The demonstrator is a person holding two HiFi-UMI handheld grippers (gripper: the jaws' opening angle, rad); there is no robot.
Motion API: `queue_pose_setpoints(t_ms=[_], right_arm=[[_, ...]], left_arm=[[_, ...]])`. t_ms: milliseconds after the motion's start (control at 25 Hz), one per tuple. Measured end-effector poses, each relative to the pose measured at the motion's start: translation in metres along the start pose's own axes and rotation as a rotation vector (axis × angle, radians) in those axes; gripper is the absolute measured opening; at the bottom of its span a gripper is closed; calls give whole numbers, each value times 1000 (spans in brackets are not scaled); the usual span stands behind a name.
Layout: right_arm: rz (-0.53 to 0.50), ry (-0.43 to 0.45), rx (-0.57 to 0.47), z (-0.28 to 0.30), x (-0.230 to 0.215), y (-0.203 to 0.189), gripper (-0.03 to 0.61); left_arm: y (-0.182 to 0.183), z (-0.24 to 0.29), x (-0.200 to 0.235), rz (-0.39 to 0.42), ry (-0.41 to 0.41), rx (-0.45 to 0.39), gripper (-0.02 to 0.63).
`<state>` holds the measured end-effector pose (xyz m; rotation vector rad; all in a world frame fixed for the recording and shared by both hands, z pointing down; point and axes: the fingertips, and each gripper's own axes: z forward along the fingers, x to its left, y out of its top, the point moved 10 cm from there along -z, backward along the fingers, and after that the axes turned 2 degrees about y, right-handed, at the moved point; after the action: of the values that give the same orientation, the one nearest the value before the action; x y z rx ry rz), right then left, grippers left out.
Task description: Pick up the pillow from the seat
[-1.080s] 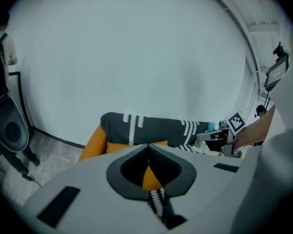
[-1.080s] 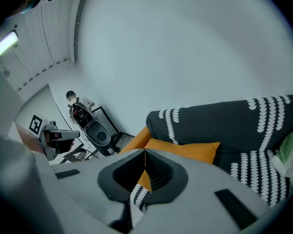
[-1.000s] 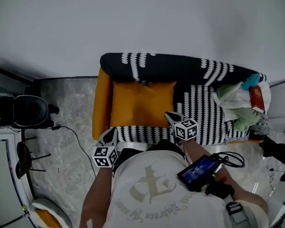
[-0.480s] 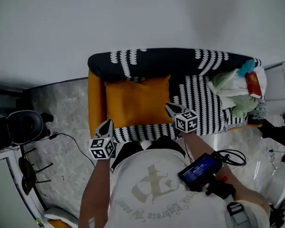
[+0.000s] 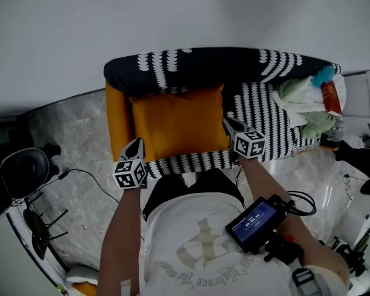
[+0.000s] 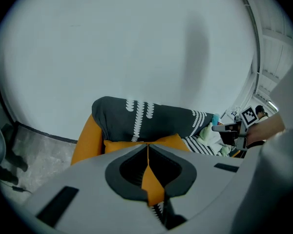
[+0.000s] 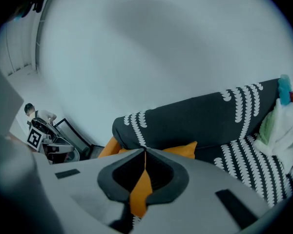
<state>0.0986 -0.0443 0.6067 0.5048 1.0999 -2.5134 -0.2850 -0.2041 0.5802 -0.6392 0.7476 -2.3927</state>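
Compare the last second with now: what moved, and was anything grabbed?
Both closed in on the orange pillow. The left hand-held gripper went from the seat's front edge up to the pillow's lower left corner. The right hand-held gripper moved up along the pillow's right edge. Nothing was taken hold of; both pairs of jaws stay shut and empty. The pillow still lies on the sofa seat, and the clothes pile at its right end is unchanged.
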Motion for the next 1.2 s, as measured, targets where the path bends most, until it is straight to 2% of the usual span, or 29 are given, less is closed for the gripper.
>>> queue_pose_setpoints(t_ms=[360, 440, 560, 920, 1200], right_arm=[[76, -97, 7, 38, -1, -10, 18], [95, -112, 17, 47, 0, -18, 32], [133, -115, 40, 57, -1, -30, 69], [156, -114, 118, 84, -19, -44, 170], [201, -190, 160, 102, -66, -51, 220]], left_arm=[[-5, 48, 37, -13, -68, 76, 11], [-10, 58, 46, -18, -76, 103, 59], [-21, 72, 58, -52, -88, 135, 87], [-43, 112, 79, -123, -57, 203, 146], [-56, 142, 79, -188, -22, 255, 207]])
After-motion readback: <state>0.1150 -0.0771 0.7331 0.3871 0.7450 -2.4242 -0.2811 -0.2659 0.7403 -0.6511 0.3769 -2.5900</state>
